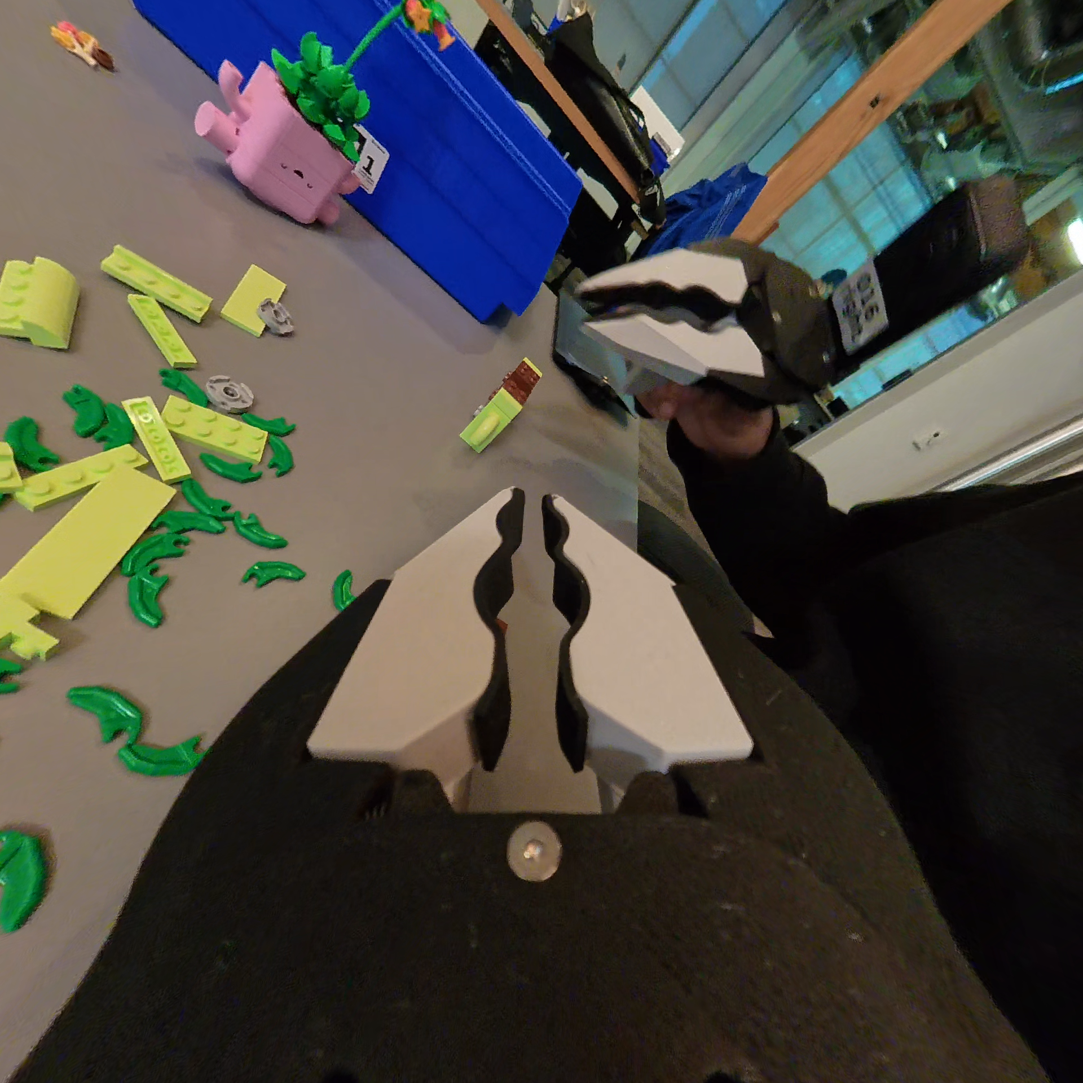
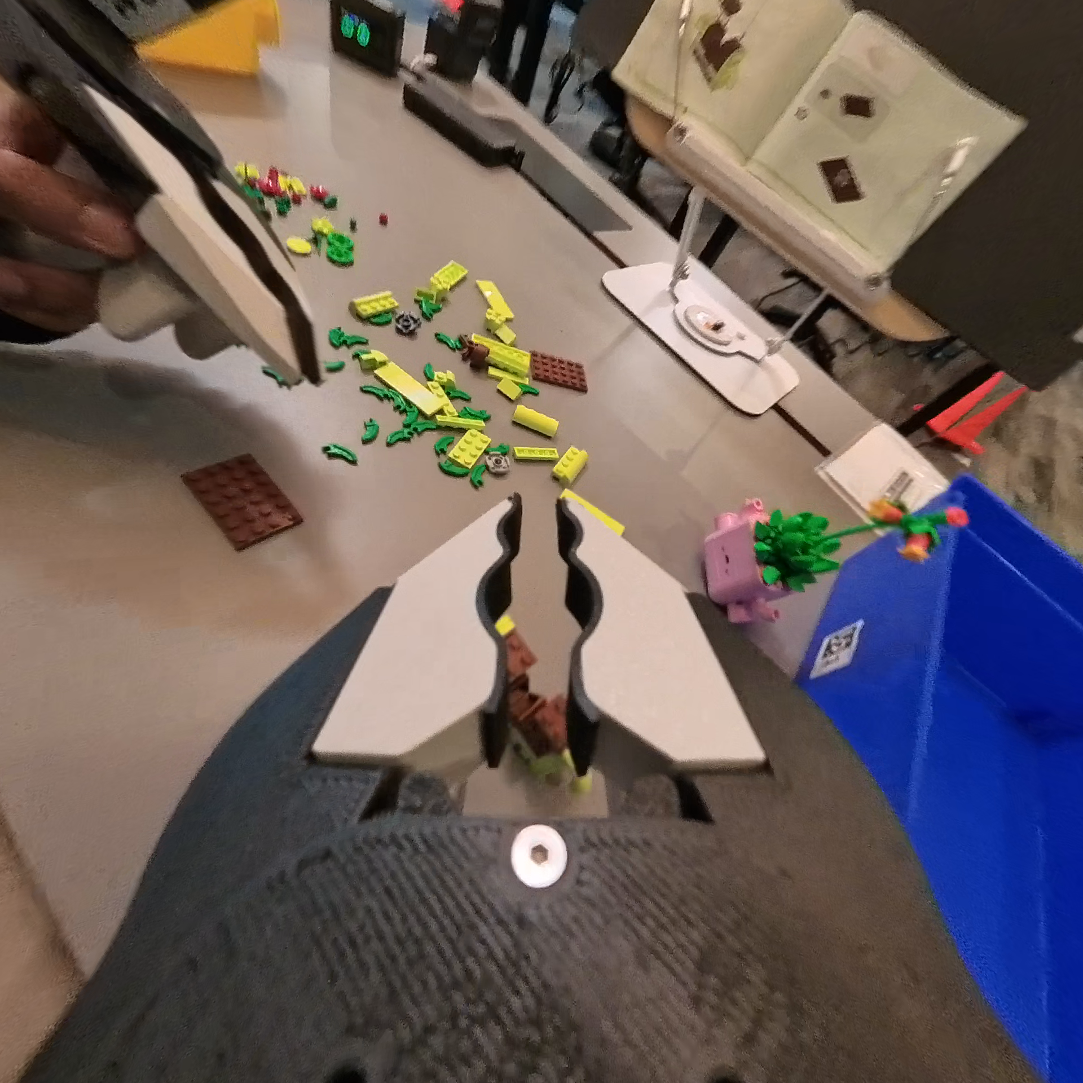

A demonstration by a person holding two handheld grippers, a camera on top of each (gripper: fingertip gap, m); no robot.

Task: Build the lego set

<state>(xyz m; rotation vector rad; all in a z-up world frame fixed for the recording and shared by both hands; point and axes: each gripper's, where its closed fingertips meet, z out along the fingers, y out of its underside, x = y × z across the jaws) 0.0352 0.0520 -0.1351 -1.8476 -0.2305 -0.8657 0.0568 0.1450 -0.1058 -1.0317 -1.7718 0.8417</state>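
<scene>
Grey table [image 1: 375,328]; brown-and-lime lego piece [image 1: 503,405] lying loose; both tongs [image 1: 532,498] [image 2: 538,503] slightly parted, empty.

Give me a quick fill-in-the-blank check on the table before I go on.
1. The figure with the plant on top is ___.
2. The bin next to it is ___.
3. The studded plate lying apart from the pile is ___.
4. The loose leaf pieces are ___.
Missing words: pink; blue; brown; green.
</scene>
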